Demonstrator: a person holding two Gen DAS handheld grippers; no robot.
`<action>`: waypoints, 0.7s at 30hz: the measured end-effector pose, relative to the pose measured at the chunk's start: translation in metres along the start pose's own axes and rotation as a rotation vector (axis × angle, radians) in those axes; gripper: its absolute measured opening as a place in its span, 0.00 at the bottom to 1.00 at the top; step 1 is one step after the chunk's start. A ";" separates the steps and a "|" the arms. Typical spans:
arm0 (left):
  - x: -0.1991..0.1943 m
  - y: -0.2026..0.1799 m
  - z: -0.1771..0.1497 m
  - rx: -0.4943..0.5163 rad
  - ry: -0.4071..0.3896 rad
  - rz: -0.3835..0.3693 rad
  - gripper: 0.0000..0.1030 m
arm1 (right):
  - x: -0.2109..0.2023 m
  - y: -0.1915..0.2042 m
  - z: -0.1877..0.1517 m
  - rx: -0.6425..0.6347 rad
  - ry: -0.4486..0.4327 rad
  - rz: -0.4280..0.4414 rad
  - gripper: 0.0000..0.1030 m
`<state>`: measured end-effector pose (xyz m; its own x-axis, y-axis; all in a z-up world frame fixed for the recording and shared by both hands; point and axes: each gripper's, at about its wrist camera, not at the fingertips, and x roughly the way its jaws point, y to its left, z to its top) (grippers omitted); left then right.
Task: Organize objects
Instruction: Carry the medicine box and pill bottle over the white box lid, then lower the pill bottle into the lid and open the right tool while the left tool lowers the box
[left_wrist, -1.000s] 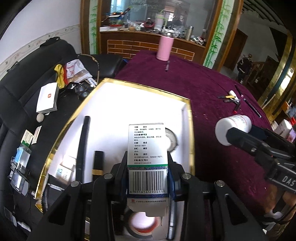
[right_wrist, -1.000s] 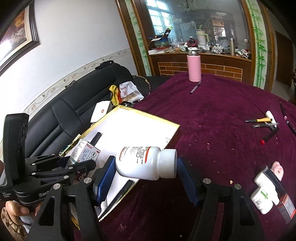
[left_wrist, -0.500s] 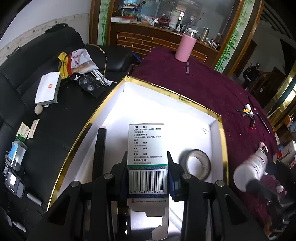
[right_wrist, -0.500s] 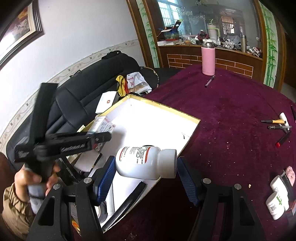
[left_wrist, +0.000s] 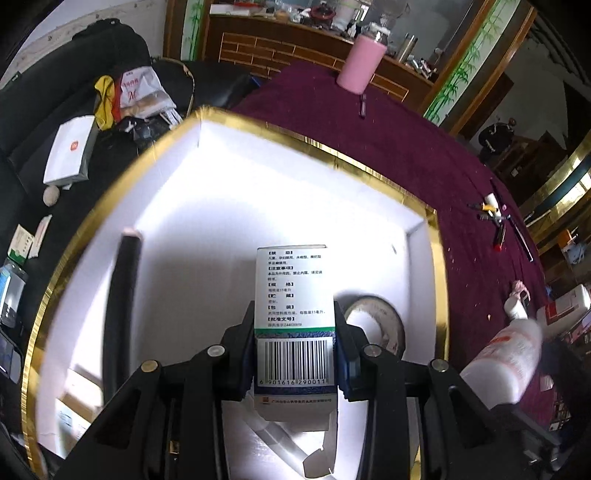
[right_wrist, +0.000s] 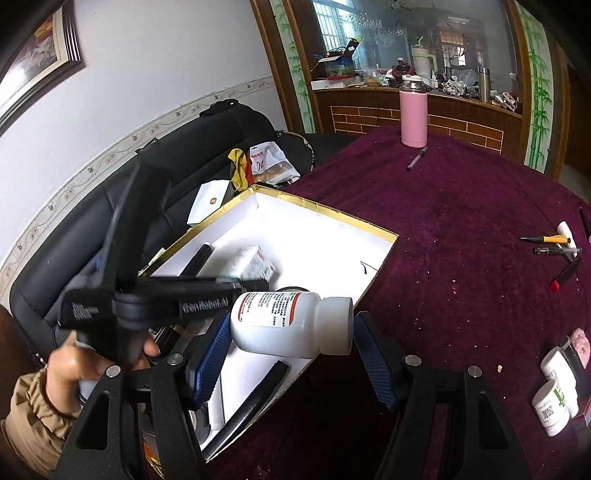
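1. Medicine box (left_wrist: 295, 314), white with a barcode and a green band, is clamped between the blue pads of the left hand-held gripper (left_wrist: 295, 347); it hangs above the white inside of the gold-rimmed box (left_wrist: 437, 258), near the middle.
2. Seen from the right wrist, the same medicine box (right_wrist: 255, 263) is blurred over the gold-rimmed box (right_wrist: 325, 212), and a person's hand (right_wrist: 92, 363) grips the handle of the left hand-held gripper (right_wrist: 207, 295).
3. White pill bottle (right_wrist: 291, 323) with a red-edged label lies sideways, gripped end to end by the right hand-held gripper (right_wrist: 291, 354), its cap toward the right pad. It hangs over the near corner of the gold-rimmed box.
4. From the left wrist, the pill bottle (left_wrist: 506, 362) shows blurred just outside the gold-rimmed box's right wall.
5. Inside the gold-rimmed box lie a roll of tape (left_wrist: 376, 325) just right of the medicine box and a long black stick-like item (left_wrist: 120, 310) near the left wall.
6. The gold-rimmed box sits on a surface with a dark red cloth (right_wrist: 461, 221); a pink flask (right_wrist: 413, 110) stands at the far end, well away from the box, with a pen (right_wrist: 417, 158) before it.
7. Right of the box, well apart, lie pens (right_wrist: 554, 245) and small white jars (right_wrist: 554, 391).
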<state>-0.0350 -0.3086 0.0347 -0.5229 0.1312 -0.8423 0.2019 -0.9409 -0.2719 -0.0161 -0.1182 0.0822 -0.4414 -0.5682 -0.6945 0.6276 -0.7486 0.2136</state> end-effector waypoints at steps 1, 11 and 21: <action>-0.001 0.001 -0.002 -0.003 -0.002 0.008 0.33 | 0.000 -0.001 0.000 0.001 -0.001 0.000 0.71; -0.024 0.015 -0.032 0.019 0.009 0.125 0.33 | 0.006 -0.002 0.001 -0.006 0.007 0.013 0.71; -0.033 0.023 -0.042 0.015 0.002 0.145 0.33 | 0.048 0.016 0.033 -0.077 0.072 0.104 0.71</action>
<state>0.0218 -0.3212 0.0370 -0.4877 -0.0055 -0.8730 0.2626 -0.9546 -0.1408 -0.0483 -0.1693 0.0748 -0.3256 -0.6134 -0.7195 0.7162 -0.6568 0.2358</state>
